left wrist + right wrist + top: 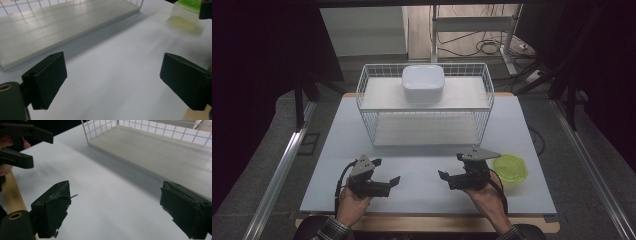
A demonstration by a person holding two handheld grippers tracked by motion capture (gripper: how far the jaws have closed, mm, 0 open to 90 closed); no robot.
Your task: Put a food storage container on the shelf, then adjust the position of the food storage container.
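Note:
My left gripper [387,171] hovers low over the front left of the table, held in a hand, jaws wide apart with nothing between them [112,82]. My right gripper [451,166] mirrors it at the front right, also open and empty [112,212]. Both point inward, toward each other. A clear container with a green lid [510,168] stands on the table just right of my right hand; in the left gripper view this green-lidded container [186,15] is at the top right. A white square bowl [422,82] rests on the top shelf of a white wire rack [367,80].
The wire rack stands at the middle back of the pale table [422,192]; its lower shelf [62,25] [162,152] is bare. The left gripper [20,145] shows in the right gripper view at the top left. A wooden edge [12,195] runs along the table's front.

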